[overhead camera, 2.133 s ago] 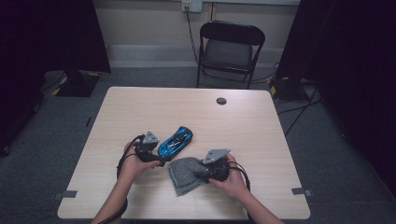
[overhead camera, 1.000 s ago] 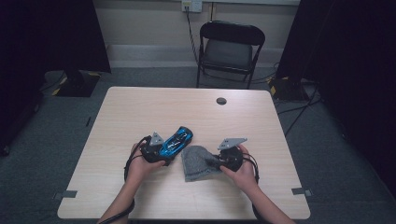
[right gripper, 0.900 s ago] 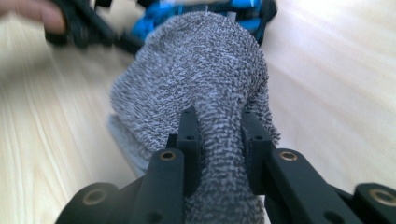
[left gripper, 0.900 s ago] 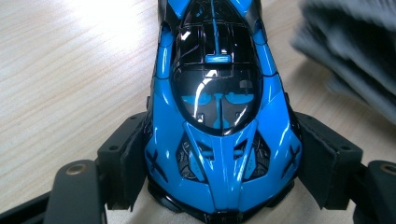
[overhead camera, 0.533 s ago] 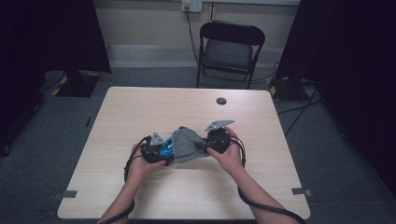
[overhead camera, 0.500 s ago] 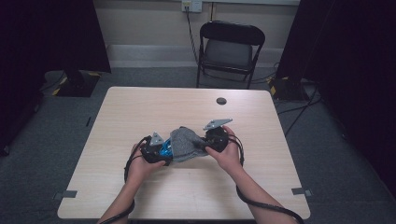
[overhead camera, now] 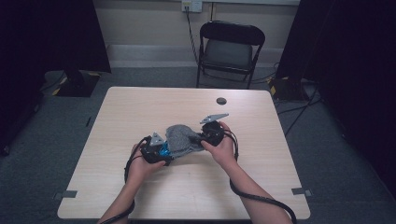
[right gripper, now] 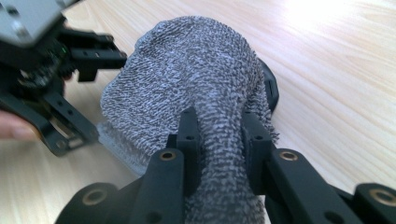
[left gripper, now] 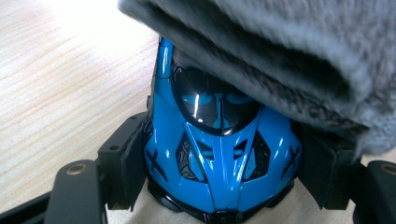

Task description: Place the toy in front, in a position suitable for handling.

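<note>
Toy car between left fingers, grey cloth draped over it

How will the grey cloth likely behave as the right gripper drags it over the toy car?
Probably floppy: the grey cloth bunches between the right gripper jaws and drapes over the blue toy car. Its nubby weave looks grippy, so slipping seems unlikely. It looks light; the car, clamped by the left gripper, should hold.

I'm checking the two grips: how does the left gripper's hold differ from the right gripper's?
The left gripper clamps a hard, glossy blue toy car with jaws wide; the right gripper pinches a soft grey cloth with jaws nearly together. The car sits on the table; the cloth is draped over the car. Both grips are closed on something.
</note>
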`<state>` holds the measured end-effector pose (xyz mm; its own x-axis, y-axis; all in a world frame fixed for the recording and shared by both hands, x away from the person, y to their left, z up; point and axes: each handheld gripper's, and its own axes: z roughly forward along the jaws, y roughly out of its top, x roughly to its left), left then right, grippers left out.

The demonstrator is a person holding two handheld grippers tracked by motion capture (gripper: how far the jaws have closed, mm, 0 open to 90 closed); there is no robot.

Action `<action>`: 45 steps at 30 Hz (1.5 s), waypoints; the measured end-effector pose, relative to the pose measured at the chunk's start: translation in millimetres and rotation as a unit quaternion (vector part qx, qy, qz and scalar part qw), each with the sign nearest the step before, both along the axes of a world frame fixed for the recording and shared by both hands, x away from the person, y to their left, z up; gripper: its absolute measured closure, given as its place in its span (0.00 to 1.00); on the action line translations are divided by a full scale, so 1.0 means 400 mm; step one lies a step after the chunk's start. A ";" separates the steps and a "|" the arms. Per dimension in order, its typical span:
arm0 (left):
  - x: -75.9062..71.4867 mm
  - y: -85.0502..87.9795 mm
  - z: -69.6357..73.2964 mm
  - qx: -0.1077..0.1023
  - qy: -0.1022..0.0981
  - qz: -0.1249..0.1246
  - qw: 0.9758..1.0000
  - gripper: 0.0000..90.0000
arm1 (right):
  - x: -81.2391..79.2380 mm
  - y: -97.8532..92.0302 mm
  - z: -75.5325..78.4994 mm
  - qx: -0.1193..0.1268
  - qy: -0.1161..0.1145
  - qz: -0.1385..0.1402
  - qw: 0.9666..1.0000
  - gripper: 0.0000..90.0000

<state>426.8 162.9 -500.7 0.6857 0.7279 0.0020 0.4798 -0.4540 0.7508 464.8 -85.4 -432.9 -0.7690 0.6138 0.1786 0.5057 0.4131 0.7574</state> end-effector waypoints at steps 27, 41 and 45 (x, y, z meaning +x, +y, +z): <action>0.000 0.000 0.000 0.000 0.000 0.001 1.000 0.29 | -0.007 0.131 -0.058 -0.040 0.002 0.005 0.999 0.81; 0.001 0.000 0.000 0.000 0.000 0.000 1.000 0.29 | 0.002 0.125 -0.050 -0.051 0.000 0.005 0.999 0.81; 0.000 0.000 0.000 -0.001 0.001 0.001 1.000 0.29 | 0.001 0.126 -0.052 -0.050 -0.001 0.005 0.999 0.81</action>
<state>426.9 162.9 -500.8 0.6847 0.7288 0.0005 0.4812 -0.4526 0.7507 465.1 -35.1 -453.5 -0.7757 0.6206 0.1148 0.4995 0.4925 0.7127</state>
